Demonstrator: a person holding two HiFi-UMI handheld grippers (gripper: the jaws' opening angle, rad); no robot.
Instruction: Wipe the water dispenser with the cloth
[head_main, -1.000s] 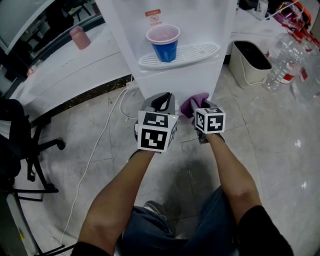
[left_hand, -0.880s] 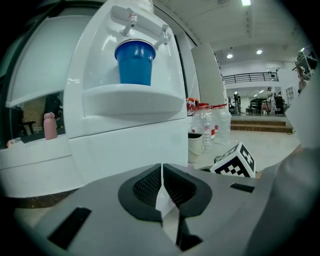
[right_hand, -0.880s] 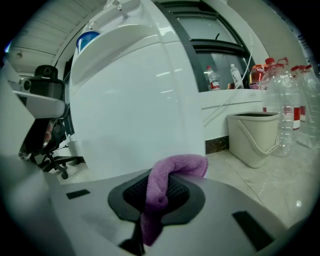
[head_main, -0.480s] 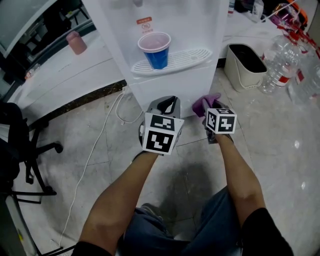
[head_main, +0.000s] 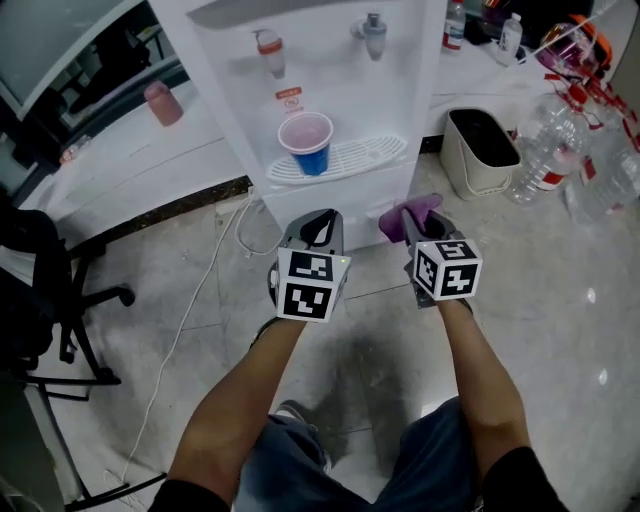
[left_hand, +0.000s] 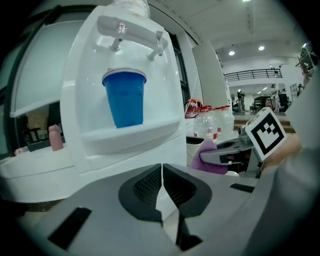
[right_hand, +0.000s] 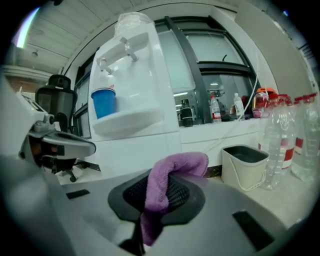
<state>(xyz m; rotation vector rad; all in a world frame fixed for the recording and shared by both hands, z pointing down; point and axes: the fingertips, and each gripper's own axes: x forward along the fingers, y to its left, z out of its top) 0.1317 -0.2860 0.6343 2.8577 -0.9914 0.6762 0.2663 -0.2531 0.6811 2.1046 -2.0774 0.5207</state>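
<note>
A white water dispenser (head_main: 330, 80) stands in front of me with two taps and a blue cup (head_main: 307, 143) on its drip tray (head_main: 345, 160). My right gripper (head_main: 412, 222) is shut on a purple cloth (head_main: 408, 211), held a little short of the dispenser's lower front panel. In the right gripper view the cloth (right_hand: 167, 185) drapes over the jaws. My left gripper (head_main: 318, 226) is shut with nothing in it, level with the right one; its view shows the cup (left_hand: 125, 97) and dispenser (left_hand: 85, 115) straight ahead.
A cream bin (head_main: 480, 152) stands right of the dispenser, with plastic bottles (head_main: 545, 150) beyond it. A white cable (head_main: 190, 310) trails over the tiled floor at left. An office chair (head_main: 45, 300) is at the far left. A pink cup (head_main: 163, 103) sits on the white ledge.
Both grippers have drawn back from the dispenser's lower panel and the view has tilted up, bringing the taps into sight. The cloth stays in the right gripper.
</note>
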